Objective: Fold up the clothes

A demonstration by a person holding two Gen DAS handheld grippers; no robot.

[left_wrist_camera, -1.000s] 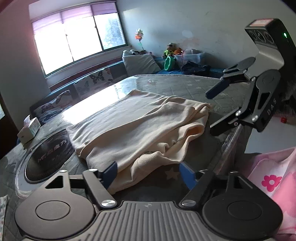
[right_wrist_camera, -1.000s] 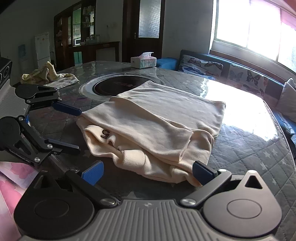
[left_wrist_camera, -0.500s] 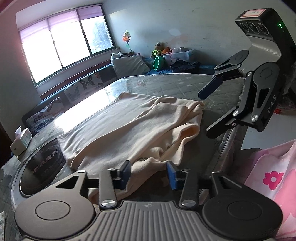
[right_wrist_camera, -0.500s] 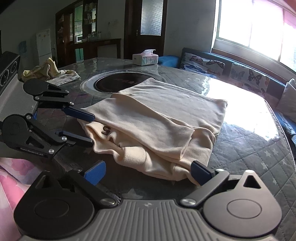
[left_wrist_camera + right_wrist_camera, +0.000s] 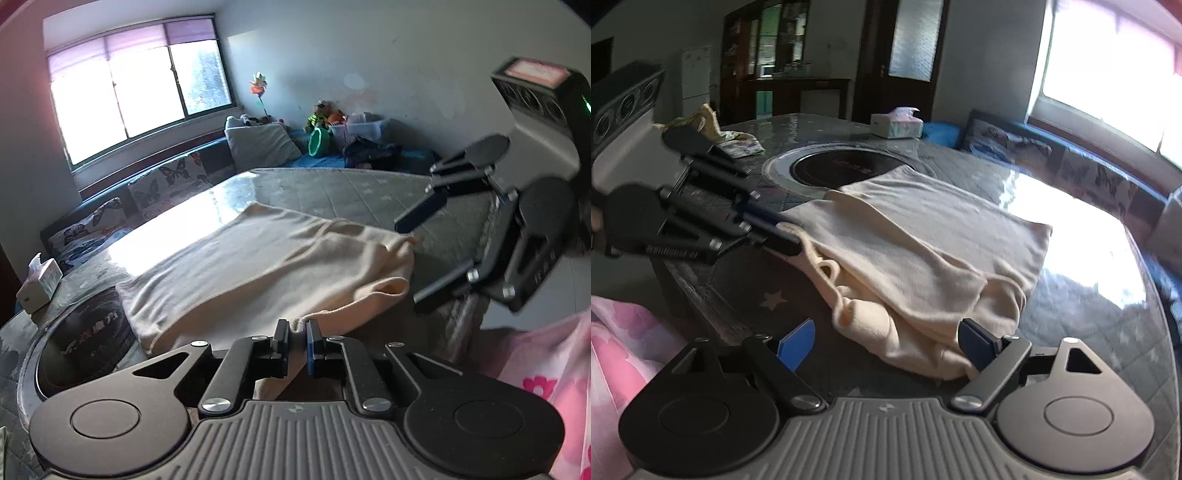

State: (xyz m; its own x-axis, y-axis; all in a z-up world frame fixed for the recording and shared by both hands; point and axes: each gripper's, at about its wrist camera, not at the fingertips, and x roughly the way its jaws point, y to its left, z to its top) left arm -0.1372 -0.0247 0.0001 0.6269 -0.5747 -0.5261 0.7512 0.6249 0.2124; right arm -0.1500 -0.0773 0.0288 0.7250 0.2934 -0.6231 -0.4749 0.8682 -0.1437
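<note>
My left tongs [image 5: 296, 334] are closing onto the cream garment's [image 5: 266, 266] near edge while my right tongs [image 5: 886, 338], still wide, close around its other corner on the counter [image 5: 1089, 332]; next I judge a joint lift to fold.

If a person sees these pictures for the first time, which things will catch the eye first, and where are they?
First, the cream garment, partly folded and spread across the middle of the dark quilted table. Next, the left gripper, shut on the garment's near edge, while the right gripper is closing around the bunched corner nearest it. Behind them, the bright window throws strong glare on the tabletop.
</note>
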